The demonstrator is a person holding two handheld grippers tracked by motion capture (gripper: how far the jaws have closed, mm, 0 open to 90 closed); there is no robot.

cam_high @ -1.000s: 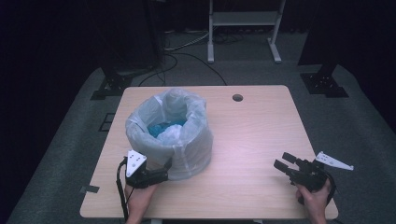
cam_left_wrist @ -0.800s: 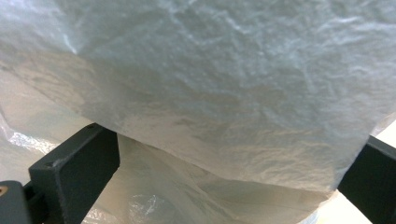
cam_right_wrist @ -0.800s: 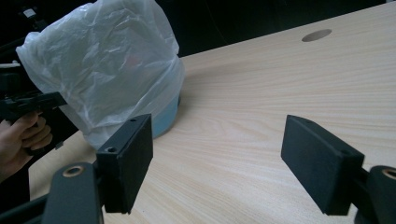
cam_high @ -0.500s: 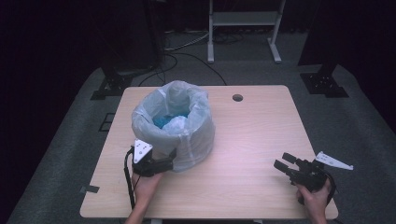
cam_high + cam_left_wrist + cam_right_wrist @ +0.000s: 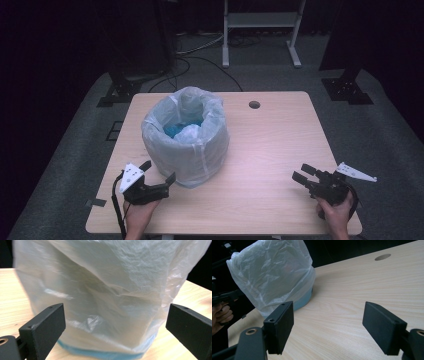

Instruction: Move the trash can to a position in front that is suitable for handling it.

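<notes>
A blue bin lined with a white translucent plastic bag (image 5: 185, 142) stands on the left half of the wooden table (image 5: 270, 145). The bag's rim is folded over the bin's outside. My left gripper (image 5: 160, 171) sits open just in front of the bin's lower left side, jaws pointing at it. In the left gripper view the bag (image 5: 105, 290) looms close between the spread jaws of the left gripper (image 5: 113, 315), and a blue strip of bin (image 5: 105, 355) shows beneath. My right gripper (image 5: 300, 171) rests open near the front right corner, holding nothing. In its own view the right gripper (image 5: 328, 315) faces the bag (image 5: 274, 275).
A round cable hole (image 5: 254, 104) lies at the table's back, right of centre. Bare tabletop spreads between the bin and the right gripper. Dark floor, cables and stand legs (image 5: 260, 30) surround the table. The person's left hand (image 5: 222, 312) appears in the right gripper view.
My left gripper pushed in toward the bag's front, then drew back left and toward the table's front edge. The bag's rim shifted slightly. The right gripper stayed put.
</notes>
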